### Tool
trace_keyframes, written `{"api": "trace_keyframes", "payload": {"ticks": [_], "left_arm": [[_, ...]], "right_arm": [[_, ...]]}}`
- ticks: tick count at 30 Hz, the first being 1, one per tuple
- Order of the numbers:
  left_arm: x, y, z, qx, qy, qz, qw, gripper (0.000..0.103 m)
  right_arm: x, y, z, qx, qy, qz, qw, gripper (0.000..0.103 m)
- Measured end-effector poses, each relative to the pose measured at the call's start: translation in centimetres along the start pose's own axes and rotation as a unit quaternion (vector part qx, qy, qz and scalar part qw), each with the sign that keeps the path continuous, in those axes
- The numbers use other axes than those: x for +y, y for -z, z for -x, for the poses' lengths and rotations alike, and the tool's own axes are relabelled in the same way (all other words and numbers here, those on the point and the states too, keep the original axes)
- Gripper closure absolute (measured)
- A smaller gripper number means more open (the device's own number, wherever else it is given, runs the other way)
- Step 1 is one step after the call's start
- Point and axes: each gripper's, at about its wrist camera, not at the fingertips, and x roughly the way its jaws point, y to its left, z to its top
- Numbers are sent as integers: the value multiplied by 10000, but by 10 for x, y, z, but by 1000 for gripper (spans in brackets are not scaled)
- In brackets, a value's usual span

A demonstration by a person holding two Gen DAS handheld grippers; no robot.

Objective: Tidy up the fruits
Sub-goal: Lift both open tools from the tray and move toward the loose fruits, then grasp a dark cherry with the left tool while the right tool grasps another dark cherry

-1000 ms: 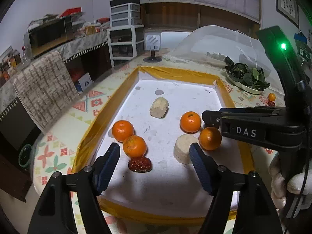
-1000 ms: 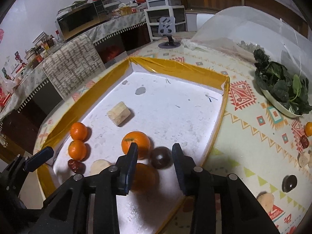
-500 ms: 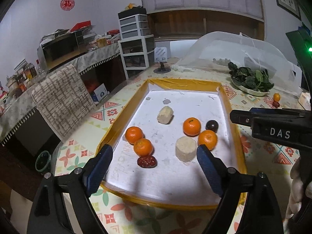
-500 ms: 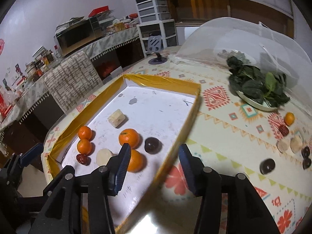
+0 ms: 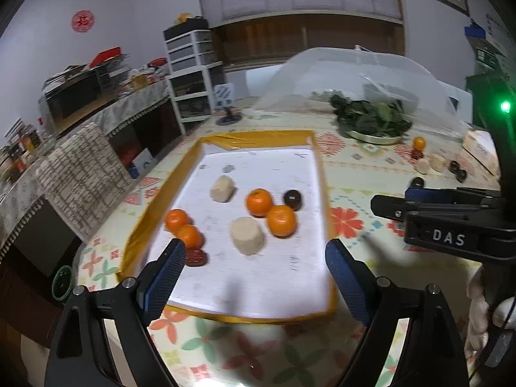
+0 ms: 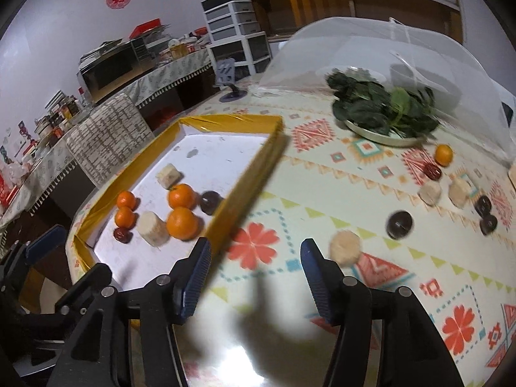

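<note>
Both fingers spread, empty, right just widening; "DAS" on right gripper.

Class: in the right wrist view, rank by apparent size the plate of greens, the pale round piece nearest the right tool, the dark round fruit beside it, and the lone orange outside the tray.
1. Plate of greens.
2. Pale round piece, though nearness to the camera enlarges it.
3. Dark round fruit.
4. Lone orange, only slightly smaller and farther off, so the last two are unsure.

tray rim: glossy yellow tape on the white rectangular tray
counter: smooth patterned plastic cloth
dome: translucent mesh cover
</note>
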Motion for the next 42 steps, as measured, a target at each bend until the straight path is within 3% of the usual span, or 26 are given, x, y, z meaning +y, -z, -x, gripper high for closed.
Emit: {"api": "trace_keyframes", "payload": {"ticks": [27, 32, 38, 42], "left_arm": [[-109, -5, -24, 430, 884, -815, 9918, 15], [-118, -16, -37, 612, 1284, -633, 9878, 15], [-109, -42, -38, 476, 1521, -380, 9865, 16], [-114, -62, -50, 453, 1763, -314, 9828, 15]], "right_arm": [[-161, 42, 50, -54, 583, -1253, 9904, 39], [-210, 49, 74, -177, 929, -1622, 9822, 37], [-267, 57, 107, -423, 1324, -2158, 9665, 37], [-289, 52, 118, -604, 1363, -2452, 9579, 37]]}}
